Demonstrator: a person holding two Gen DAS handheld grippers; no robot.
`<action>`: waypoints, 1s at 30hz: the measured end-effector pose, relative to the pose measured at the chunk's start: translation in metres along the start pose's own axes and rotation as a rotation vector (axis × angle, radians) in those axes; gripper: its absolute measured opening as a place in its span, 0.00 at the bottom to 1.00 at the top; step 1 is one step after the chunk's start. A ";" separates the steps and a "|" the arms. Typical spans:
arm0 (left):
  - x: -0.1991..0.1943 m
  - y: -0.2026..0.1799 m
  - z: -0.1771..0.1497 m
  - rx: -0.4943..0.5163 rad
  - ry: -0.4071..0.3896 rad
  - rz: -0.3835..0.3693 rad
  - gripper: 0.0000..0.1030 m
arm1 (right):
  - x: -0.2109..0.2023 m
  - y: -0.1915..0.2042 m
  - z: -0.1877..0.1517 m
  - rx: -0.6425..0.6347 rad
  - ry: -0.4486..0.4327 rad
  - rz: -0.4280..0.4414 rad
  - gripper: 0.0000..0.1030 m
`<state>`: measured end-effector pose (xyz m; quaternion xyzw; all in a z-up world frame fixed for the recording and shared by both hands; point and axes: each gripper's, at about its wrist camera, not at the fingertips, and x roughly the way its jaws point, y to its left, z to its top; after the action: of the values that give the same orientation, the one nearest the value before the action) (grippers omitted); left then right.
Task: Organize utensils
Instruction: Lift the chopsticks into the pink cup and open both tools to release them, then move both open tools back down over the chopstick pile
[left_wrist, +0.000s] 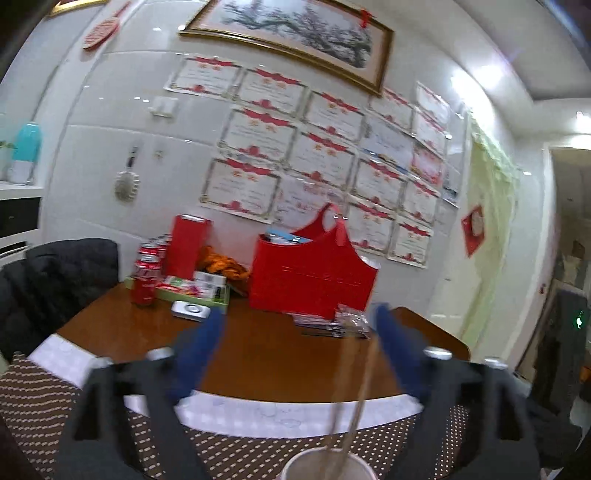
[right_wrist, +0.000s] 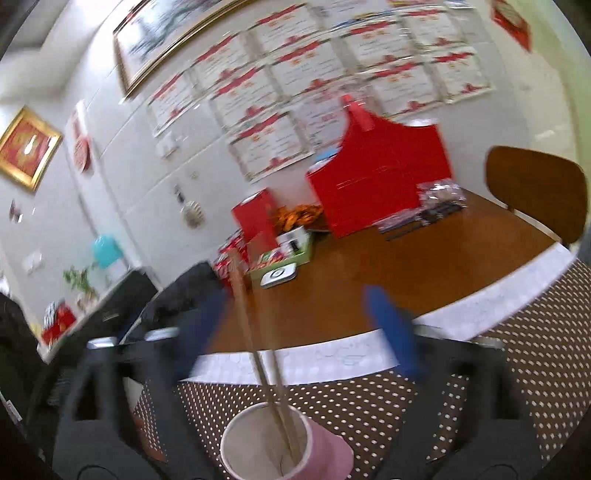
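Chopsticks (right_wrist: 271, 373) in cup (right_wrist: 258, 443), claws open

Bench (right_wrist: 388, 266) centre bare, passable. Far edge blocked by red bag (right_wrist: 380, 177), cans (left_wrist: 146, 273), tray (left_wrist: 192, 291). Cup (right_wrist: 266, 443) with chopsticks (right_wrist: 258, 354) obstructs near edge.

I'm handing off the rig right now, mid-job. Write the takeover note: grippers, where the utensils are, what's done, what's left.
Left gripper: open, holding nothing, above the cup.
Right gripper: open, holding nothing, above the same cup.
Utensils: two chopsticks stand tilted in the cup, which sits on the dotted placemat.
Done: chopsticks are in the cup.
Left: no other loose utensils show on the table; check outside these blurred views before finishing.
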<state>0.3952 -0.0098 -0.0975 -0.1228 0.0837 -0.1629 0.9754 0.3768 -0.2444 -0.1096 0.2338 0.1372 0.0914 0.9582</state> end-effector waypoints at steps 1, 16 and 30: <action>-0.006 -0.001 0.002 0.015 0.002 0.011 0.85 | -0.005 0.000 0.001 -0.007 -0.004 0.001 0.91; -0.114 -0.036 0.026 0.154 0.018 0.099 0.88 | -0.111 0.037 0.018 -0.133 -0.006 -0.025 0.94; -0.173 -0.029 0.005 0.192 0.208 0.205 0.88 | -0.158 0.047 -0.030 -0.235 0.188 -0.031 0.94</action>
<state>0.2260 0.0233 -0.0636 -0.0023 0.1806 -0.0815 0.9802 0.2135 -0.2286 -0.0784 0.1085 0.2183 0.1135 0.9632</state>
